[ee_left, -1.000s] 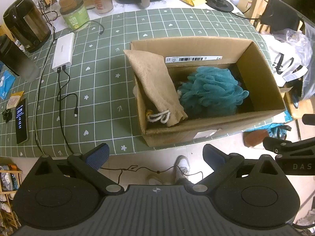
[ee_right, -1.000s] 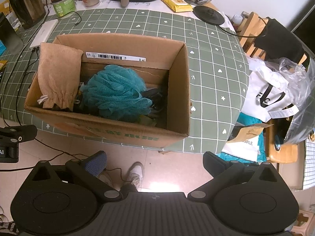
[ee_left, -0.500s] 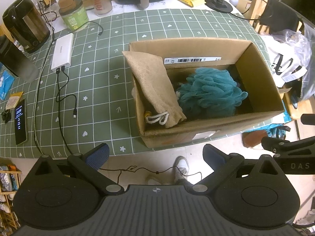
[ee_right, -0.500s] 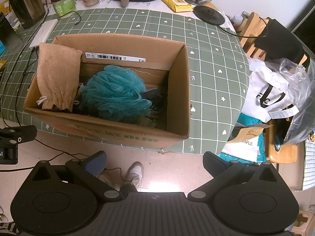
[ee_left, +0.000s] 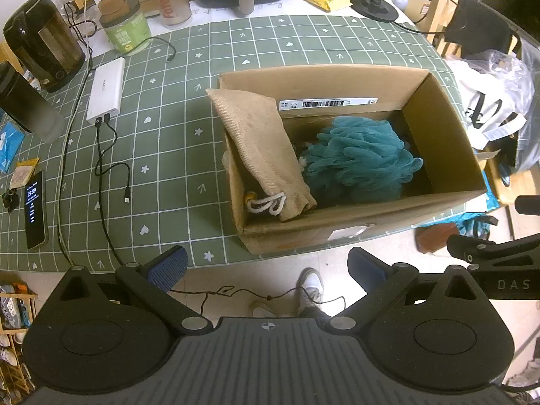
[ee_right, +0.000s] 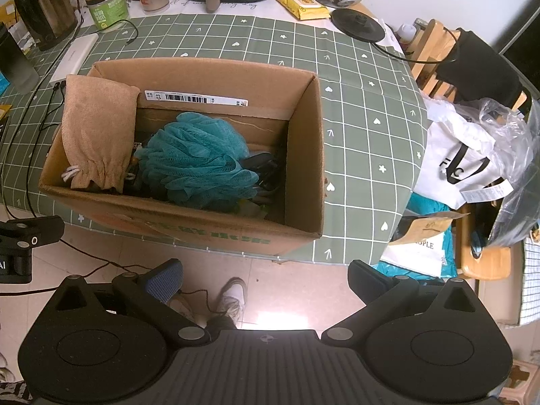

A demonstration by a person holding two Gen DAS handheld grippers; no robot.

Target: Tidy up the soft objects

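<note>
Cardboard box (ee_left: 354,226) standing at the near edge of the table (ee_left: 175,141), holding a tan drawstring pouch (ee_left: 263,152) and a teal bath sponge (ee_left: 361,158). We see both grippers held back from the box over the floor, the left gripper (ee_left: 266,263) and the right gripper (ee_right: 265,275) each with jaws spread wide and nothing between them.

The pouch leans on the box's left wall. Its long axis runs from the far left corner, where the closed end pokes above the rim, down to the near wall, where the gathered mouth and white cord (ee_left: 266,202) point toward us. The sponge, roughly round with no clear axis, fills the middle of the box, just right of the pouch.

We judge the step to be an approach to the pouch. To do it well, we would lower one open gripper across the pouch's width near mid-length, and avoid snagging the sponge's netting.
</note>
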